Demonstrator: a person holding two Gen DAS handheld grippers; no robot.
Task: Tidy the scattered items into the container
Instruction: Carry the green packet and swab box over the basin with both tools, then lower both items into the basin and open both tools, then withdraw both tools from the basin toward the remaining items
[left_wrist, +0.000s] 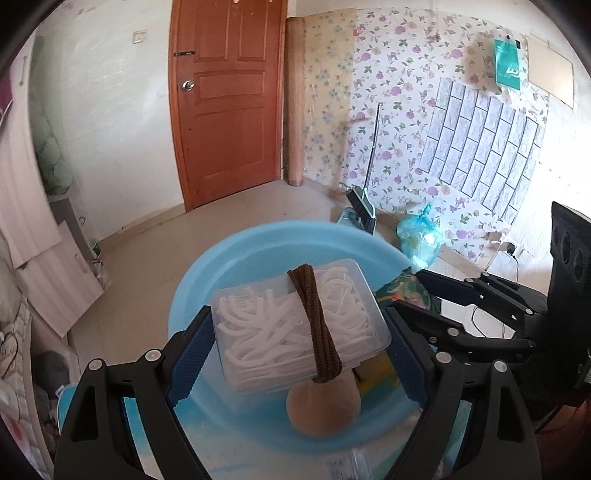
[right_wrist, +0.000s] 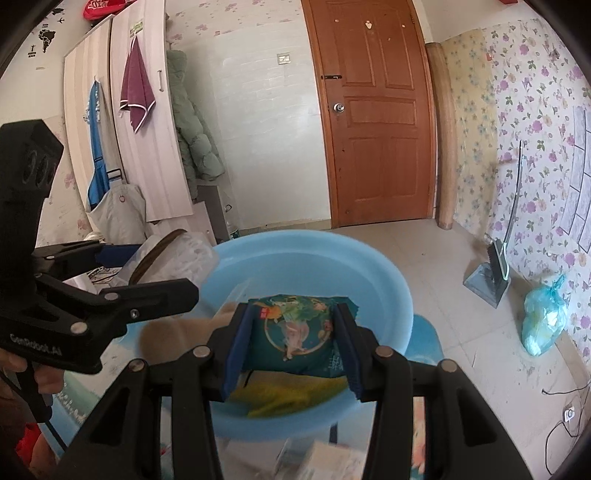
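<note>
Fingers of the left gripper (left_wrist: 301, 350) clench a clear box (left_wrist: 299, 325) above the blue basin (left_wrist: 236, 243); the right gripper (right_wrist: 291, 350) grasps a green packet (right_wrist: 295, 332).

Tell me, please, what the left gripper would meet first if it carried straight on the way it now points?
Probably the far inner wall of the round light-blue plastic basin. The left gripper, shut on the clear plastic box of white floss picks, points over the basin's inside; depth is unclear, so it might pass above the rim.

A brown panelled wooden door (right_wrist: 376, 122) stands shut in the far wall. A maroon towel (right_wrist: 136, 88) hangs on the pale wardrobe (right_wrist: 147, 140). A knotted blue plastic bag (right_wrist: 545, 317) sits on the tiled floor (right_wrist: 436, 269).
</note>
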